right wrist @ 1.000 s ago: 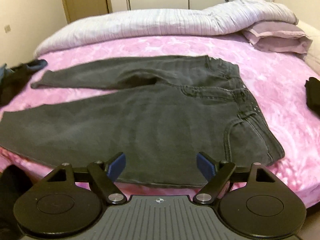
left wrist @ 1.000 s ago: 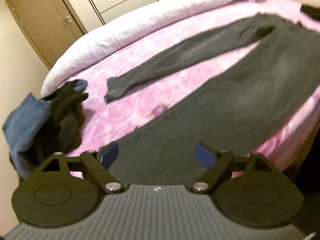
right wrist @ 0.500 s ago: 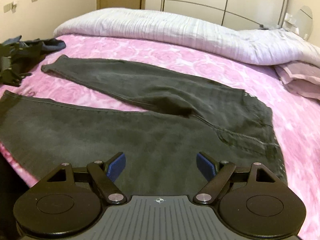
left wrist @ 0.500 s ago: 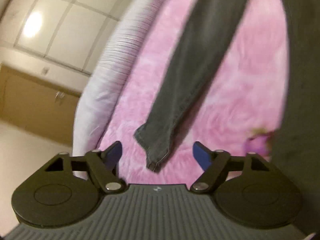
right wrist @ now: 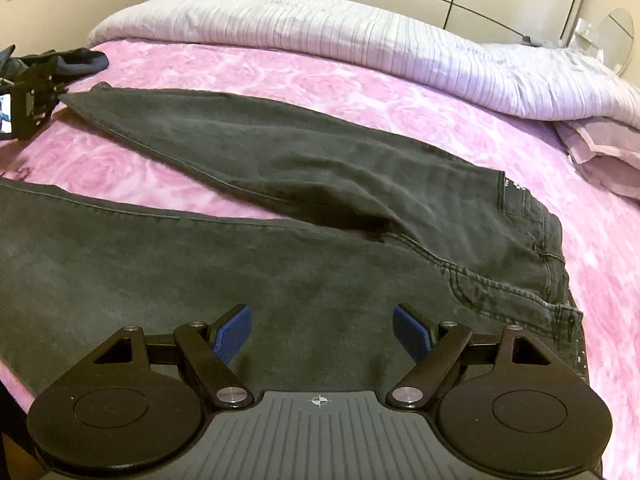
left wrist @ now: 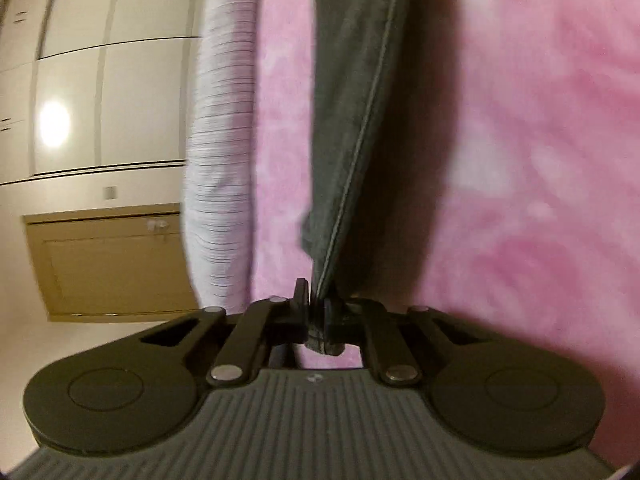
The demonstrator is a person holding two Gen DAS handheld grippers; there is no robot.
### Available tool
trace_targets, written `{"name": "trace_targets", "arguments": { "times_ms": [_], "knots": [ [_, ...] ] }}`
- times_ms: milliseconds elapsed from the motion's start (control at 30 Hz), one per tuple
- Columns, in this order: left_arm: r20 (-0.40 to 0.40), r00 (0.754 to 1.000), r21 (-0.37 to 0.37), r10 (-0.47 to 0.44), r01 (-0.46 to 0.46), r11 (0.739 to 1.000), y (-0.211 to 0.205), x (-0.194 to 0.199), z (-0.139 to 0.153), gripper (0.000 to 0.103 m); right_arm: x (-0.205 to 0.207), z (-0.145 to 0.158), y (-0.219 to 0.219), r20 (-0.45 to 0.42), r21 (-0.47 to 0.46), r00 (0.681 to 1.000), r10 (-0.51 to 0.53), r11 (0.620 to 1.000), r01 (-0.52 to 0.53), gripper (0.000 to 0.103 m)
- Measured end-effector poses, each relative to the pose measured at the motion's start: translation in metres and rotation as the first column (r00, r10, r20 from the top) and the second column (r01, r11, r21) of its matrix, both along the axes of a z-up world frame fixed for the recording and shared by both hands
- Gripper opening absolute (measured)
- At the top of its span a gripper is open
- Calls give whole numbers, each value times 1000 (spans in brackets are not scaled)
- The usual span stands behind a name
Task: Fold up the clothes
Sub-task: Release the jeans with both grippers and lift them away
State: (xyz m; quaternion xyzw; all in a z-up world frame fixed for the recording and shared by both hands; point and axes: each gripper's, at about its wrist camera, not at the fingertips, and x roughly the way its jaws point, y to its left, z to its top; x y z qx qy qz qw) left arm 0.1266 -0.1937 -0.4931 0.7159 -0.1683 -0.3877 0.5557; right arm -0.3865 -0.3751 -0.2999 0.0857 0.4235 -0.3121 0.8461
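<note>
Dark grey jeans (right wrist: 280, 208) lie spread flat on a pink rose-patterned bed cover (right wrist: 248, 76), legs pointing left and waistband at the right. My left gripper (left wrist: 316, 312) is shut on the hem of the far leg (left wrist: 352, 120); it also shows in the right wrist view (right wrist: 30, 100) at the left end of that leg. My right gripper (right wrist: 322, 334) is open and empty, hovering over the near leg close to the seat of the jeans.
A rolled lilac-white striped duvet (right wrist: 360, 40) lies along the far side of the bed. A pillow (right wrist: 600, 152) sits at the right. A pile of dark and blue clothes (right wrist: 76, 60) lies at the far left. A wardrobe (left wrist: 112, 80) and a door (left wrist: 108, 264) stand behind.
My left gripper swung over to the far leg's hem and closed on it. My right gripper shifted left and lower over the near leg, still open.
</note>
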Motion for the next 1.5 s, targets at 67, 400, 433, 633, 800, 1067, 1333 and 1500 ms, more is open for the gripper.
{"name": "trace_targets", "arguments": {
  "times_ms": [67,400,433,633,800,1067,1333,1500],
  "knots": [
    [-42,999,42,23,-21,999,4,-5,-1,9,-3,3,2,7,-3,1000,-2,1000,2,81],
    [-244,959,20,145,-145,989,24,-27,71,41,-26,20,16,40,-22,999,-30,999,31,81],
    [-282,948,-3,146,-153,988,19,-28,81,41,-29,21,18,44,-22,998,-35,999,36,81],
    [-627,769,-126,126,-259,958,-24,-29,127,42,-31,11,15,60,-2,997,-56,998,56,81],
    [-862,480,13,164,-303,953,-91,-11,87,40,-21,-2,3,42,21,998,-57,998,56,81],
    [-933,319,12,166,-434,901,-102,39,94,40,-16,-10,-20,15,4,998,-65,998,65,81],
    [-885,391,14,253,-521,854,-128,83,70,59,-5,-17,-30,9,-4,998,-69,998,69,81],
    [-850,454,-22,267,-537,844,-145,91,66,59,-1,-15,-33,-1,-7,998,-63,998,63,81]
  ]
}}
